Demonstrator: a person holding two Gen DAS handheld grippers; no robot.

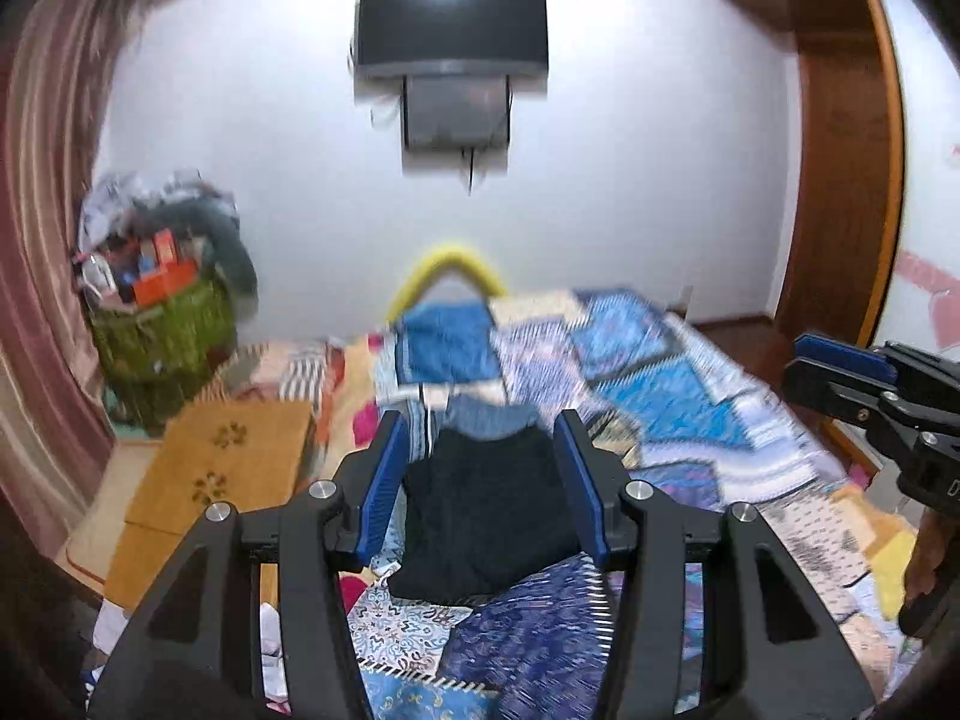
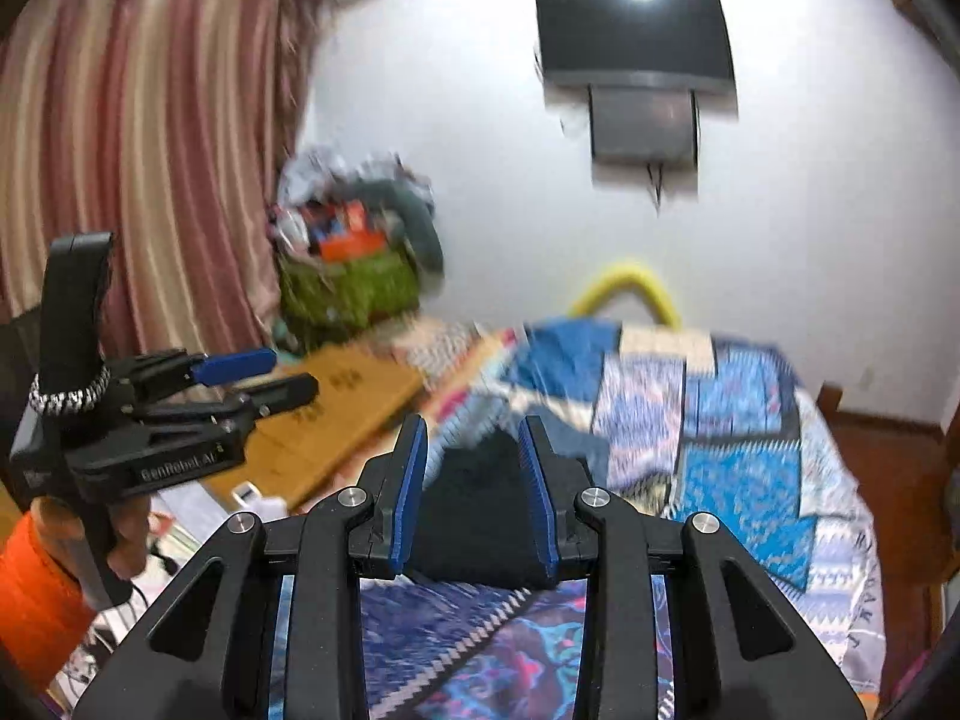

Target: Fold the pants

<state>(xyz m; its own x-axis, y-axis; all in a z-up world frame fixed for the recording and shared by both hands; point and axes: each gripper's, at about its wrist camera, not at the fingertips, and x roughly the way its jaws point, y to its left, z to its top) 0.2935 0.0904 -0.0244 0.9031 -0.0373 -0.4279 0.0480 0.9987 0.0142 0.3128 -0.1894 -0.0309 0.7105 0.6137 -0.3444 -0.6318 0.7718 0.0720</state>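
Note:
Dark navy pants [image 1: 486, 516] lie folded in a compact pile on the patchwork bedspread [image 1: 672, 396], with a lighter blue garment [image 1: 489, 420] just behind them. My left gripper [image 1: 486, 426] is open and empty, held above the bed with the pants showing between its blue pads. My right gripper [image 2: 474, 429] is open and empty too, raised above the same dark pile [image 2: 474, 516]. Each gripper shows in the other's view: the right one [image 1: 840, 372] at the right edge, the left one [image 2: 252, 378] at the left. Both views are motion-blurred.
A green basket [image 1: 162, 330] heaped with clothes and boxes stands by the striped curtain [image 2: 138, 150]. A yellow-brown patterned mat [image 1: 228, 456] lies left of the bed. A wall TV [image 1: 450, 24] hangs ahead. A wooden door frame [image 1: 840, 150] is at right. A yellow hoop [image 1: 447, 276] sits at the bed's far end.

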